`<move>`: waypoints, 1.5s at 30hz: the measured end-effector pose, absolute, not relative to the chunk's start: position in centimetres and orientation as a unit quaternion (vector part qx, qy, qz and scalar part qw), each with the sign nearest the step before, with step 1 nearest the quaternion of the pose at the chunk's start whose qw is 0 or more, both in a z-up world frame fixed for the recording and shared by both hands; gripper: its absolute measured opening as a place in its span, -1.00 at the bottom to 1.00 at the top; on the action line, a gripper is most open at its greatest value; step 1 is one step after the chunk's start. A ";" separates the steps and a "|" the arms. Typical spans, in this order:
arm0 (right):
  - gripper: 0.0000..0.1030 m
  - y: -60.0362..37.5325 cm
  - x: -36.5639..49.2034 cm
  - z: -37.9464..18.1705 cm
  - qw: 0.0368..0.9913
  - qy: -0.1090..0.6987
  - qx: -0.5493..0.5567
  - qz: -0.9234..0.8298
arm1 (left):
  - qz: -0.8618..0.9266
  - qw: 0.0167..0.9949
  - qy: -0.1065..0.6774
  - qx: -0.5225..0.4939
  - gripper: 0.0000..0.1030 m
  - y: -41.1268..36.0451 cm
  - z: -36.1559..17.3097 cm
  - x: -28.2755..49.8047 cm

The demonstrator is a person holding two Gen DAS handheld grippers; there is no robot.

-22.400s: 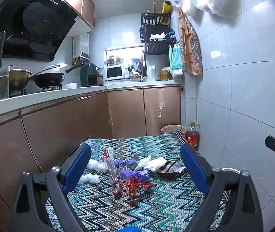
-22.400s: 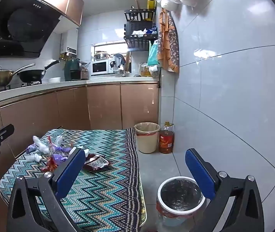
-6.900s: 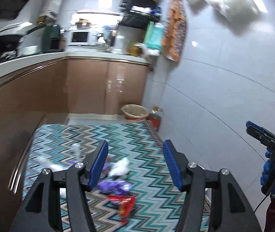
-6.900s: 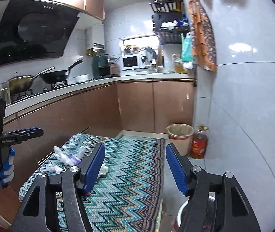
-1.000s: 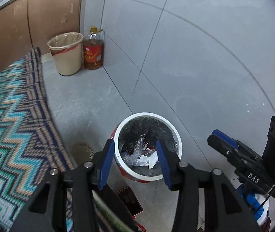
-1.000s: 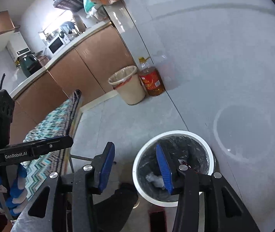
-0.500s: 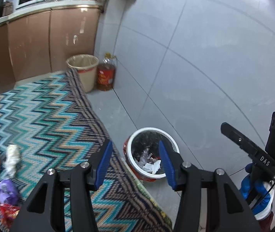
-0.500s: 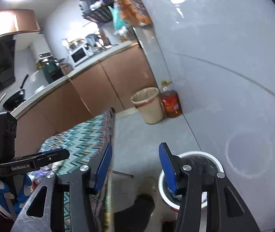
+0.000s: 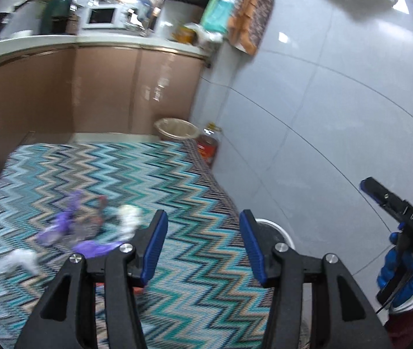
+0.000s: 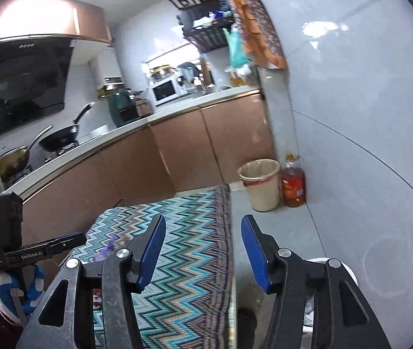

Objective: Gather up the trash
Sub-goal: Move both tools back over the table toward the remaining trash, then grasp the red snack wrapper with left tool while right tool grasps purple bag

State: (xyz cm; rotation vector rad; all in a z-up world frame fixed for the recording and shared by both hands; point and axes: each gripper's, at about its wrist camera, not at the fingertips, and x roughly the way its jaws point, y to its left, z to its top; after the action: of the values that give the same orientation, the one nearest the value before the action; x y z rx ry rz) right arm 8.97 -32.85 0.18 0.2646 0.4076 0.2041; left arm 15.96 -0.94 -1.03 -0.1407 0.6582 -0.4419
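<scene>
Several pieces of trash lie on the zigzag cloth of the table (image 9: 177, 180): purple wrappers (image 9: 69, 221), a white crumpled tissue (image 9: 129, 216), another white tissue (image 9: 20, 260). My left gripper (image 9: 203, 238) is open and empty above the cloth, right of the trash. The white-rimmed trash bin (image 9: 273, 229) stands on the floor past the table's right edge, mostly hidden behind a finger; it also shows in the right wrist view (image 10: 348, 273). My right gripper (image 10: 203, 250) is open and empty over the table's right edge. The view is blurred by motion.
A beige bin (image 10: 260, 183) and an oil bottle (image 10: 293, 186) stand by the tiled wall (image 10: 351, 145). Brown cabinets (image 9: 104, 93) with a counter run along the back and left. The other gripper shows at the right of the left wrist view (image 9: 404, 226).
Both grippers have swung up and left, from over the white-rimmed bin back toward the table. The trash on the cloth has come into view. Both stay open and empty.
</scene>
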 end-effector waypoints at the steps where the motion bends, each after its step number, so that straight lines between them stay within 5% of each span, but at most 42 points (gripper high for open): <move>1: 0.00 -32.4 9.0 0.3 0.966 0.200 0.128 0.106 | -0.204 0.924 0.316 -0.071 0.02 0.4 -0.9 15.5; 12: 0.01 -26.9 10.3 0.3 0.959 0.208 0.107 0.162 | -0.129 0.938 0.298 -0.118 0.04 10.6 -2.8 11.7; 37: 0.02 -21.3 16.0 -7.7 0.913 0.326 0.109 0.218 | -0.171 0.884 0.428 -0.085 0.05 5.6 -15.6 16.4; 39: 0.02 -20.6 16.6 -8.3 0.909 0.335 0.106 0.224 | -0.167 0.882 0.432 -0.087 -0.07 5.8 -16.2 17.1; 40: 0.02 -20.3 16.9 -8.5 0.907 0.339 0.104 0.228 | -0.166 0.881 0.433 -0.087 -0.42 5.9 -16.5 17.3; 41: 0.02 -19.9 17.2 -8.7 0.905 0.343 0.103 0.230 | -0.166 0.879 0.438 -0.088 -0.57 6.1 -16.8 17.6; 45: 0.02 -18.3 18.7 -9.9 0.895 0.359 0.095 0.245 | -0.169 0.877 0.440 -0.098 -0.81 6.9 -17.7 18.0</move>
State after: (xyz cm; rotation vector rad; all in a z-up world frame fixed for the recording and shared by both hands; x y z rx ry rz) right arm 18.67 -18.30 -9.91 0.1979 0.7451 0.5085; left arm 18.02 6.88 -17.74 -0.2053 0.9170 -0.3520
